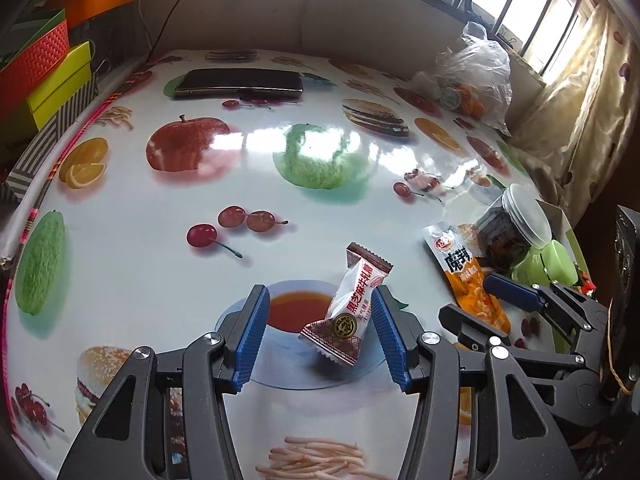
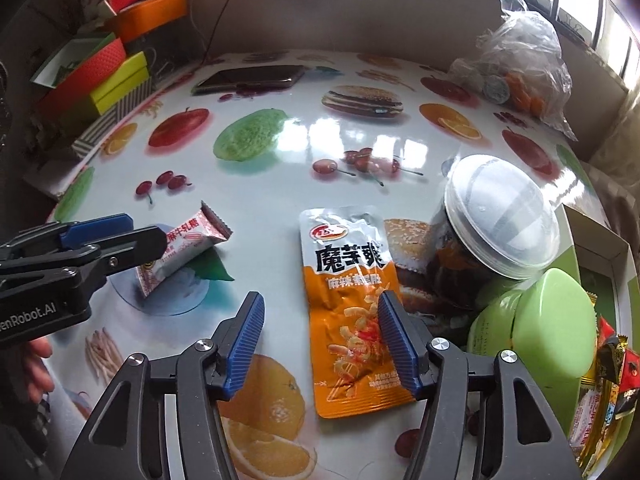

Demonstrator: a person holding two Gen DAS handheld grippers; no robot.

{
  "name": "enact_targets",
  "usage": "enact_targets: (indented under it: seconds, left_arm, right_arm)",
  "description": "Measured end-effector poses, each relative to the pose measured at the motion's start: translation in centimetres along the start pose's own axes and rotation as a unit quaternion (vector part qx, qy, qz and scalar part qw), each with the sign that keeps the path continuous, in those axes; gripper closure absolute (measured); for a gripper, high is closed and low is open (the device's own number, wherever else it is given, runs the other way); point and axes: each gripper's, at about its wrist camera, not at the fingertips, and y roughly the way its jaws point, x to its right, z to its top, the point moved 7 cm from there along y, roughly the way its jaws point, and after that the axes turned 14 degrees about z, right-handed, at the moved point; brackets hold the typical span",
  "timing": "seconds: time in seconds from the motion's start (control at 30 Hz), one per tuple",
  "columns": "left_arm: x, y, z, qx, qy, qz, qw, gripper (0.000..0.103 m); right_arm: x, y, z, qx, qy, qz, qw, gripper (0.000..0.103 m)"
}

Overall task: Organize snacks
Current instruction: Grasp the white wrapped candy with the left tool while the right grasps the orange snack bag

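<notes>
1. The table (image 1: 168, 248), laid with a glossy white cloth printed with apples, cherries, oranges, burgers and fries, fills both views. Every place below is given from the orange snack packet.
2. A crumpled clear plastic bag (image 2: 520, 64) with small round things inside sits far beyond the packet, at the table's far right edge under the window.
3. A stack of coloured boxes (image 2: 100, 76), red, yellow-green and orange, stands far beyond and left of the packet, off the table's left rim.
4. A clear jar (image 2: 496, 220) with a pale lid and dark contents lies tipped just right of the packet's upper half; I cannot tell whether it touches it.
5. A light green container (image 2: 536, 336) sits just right of the packet's lower half, below the jar.
6. A dark phone (image 1: 240, 82) lies flat well beyond the packet, near the far edge.
7. The left gripper (image 1: 320, 332) is to the left of the packet. Its jaws stand moderately wide, astride the candy; the right blue pad seems to meet the wrapper, the left pad is clear of it, so nothing is gripped.
8. The right gripper (image 2: 320, 344) hangs over the packet's lower part with jaws wide. The right finger overlaps the packet's right edge and the left finger stands off to its left; nothing is clamped.
9. The orange snack packet (image 2: 348, 312), silver-topped with black characters, lies flat on the cloth.
10. The white-and-brown wrapped candy (image 1: 354, 304) lies tilted on the printed teacup, left of the packet.
</notes>
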Motion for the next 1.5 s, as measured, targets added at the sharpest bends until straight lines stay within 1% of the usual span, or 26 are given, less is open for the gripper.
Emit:
enact_targets:
  seconds: [0.07,0.13,0.2,0.23,0.3,0.33,0.43,0.53,0.6,0.87,0.93,0.97,1.03,1.17,1.23,1.43,1.5]
  left_arm:
    - [-0.1,0.1,0.0,-0.001,-0.001,-0.001,1.0,0.049]
    - [0.0,0.1,0.0,-0.001,0.002,-0.003,1.0,0.049]
    - [-0.1,0.3,0.0,-0.002,0.002,-0.002,1.0,0.049]
    - [-0.1,0.3,0.0,-0.002,0.002,-0.004,1.0,0.049]
    - [0.0,0.4,0.0,-0.004,0.004,-0.005,1.0,0.049]
    - [0.1,0.5,-0.1,-0.005,0.006,-0.005,1.0,0.049]
    - [0.2,0.8,-0.3,-0.009,0.008,-0.005,0.9999,0.049]
    - [0.6,1.2,-0.5,-0.016,0.013,-0.009,0.9997,0.049]
    - [0.7,1.2,-0.4,-0.014,0.016,-0.009,0.9997,0.049]
    - [1.7,1.2,-0.4,-0.016,0.032,-0.012,0.9993,0.049]
    - [1.9,1.1,-0.5,-0.017,0.033,-0.016,0.9992,0.049]
    - [1.9,1.2,-0.5,-0.018,0.034,-0.017,0.9991,0.049]
    - [2.0,1.2,-0.6,-0.017,0.039,-0.012,0.999,0.049]
    - [2.1,1.3,-0.5,-0.017,0.044,-0.004,0.9989,0.049]
    - [2.2,1.3,-0.5,-0.016,0.048,0.005,0.9987,0.049]
    - [1.9,1.3,-0.5,-0.014,0.036,0.004,0.9993,0.05]
    - [1.8,1.3,-0.5,-0.013,0.032,0.009,0.9994,0.061]
  right_arm:
    - [-0.8,0.0,-0.1,-0.002,-0.001,0.023,1.0,0.044]
    - [-1.2,-0.1,0.0,-0.003,-0.005,0.029,1.0,0.044]
    - [-0.4,-0.8,0.5,0.015,-0.001,-0.001,1.0,0.044]
    - [0.3,-1.1,0.7,0.021,0.012,-0.008,1.0,0.044]
    - [1.4,-1.1,0.8,0.022,0.047,-0.004,0.999,0.044]
    - [1.5,-0.9,0.8,0.019,0.051,-0.003,0.999,0.044]
    - [1.0,-0.1,0.5,0.008,0.039,-0.016,0.999,0.044]
    - [1.3,0.6,0.4,0.0,0.044,-0.035,0.998,0.044]
    - [1.4,0.7,0.5,0.0,0.042,-0.044,0.998,0.044]
    - [1.4,0.7,0.4,0.003,0.042,-0.041,0.998,0.042]
    - [1.3,0.7,0.3,0.006,0.039,-0.044,0.998,0.045]
    - [1.3,0.6,0.3,0.008,0.038,-0.044,0.998,0.048]
    - [1.2,0.5,0.2,0.009,0.037,-0.045,0.998,0.049]
    - [1.1,0.3,0.1,0.015,0.035,-0.044,0.998,0.055]
    - [1.0,0.2,0.1,0.017,0.035,-0.044,0.998,0.057]
    - [0.8,0.1,-0.1,0.021,0.033,-0.041,0.998,0.06]
    - [0.7,0.1,-0.1,0.022,0.034,-0.04,0.998,0.061]
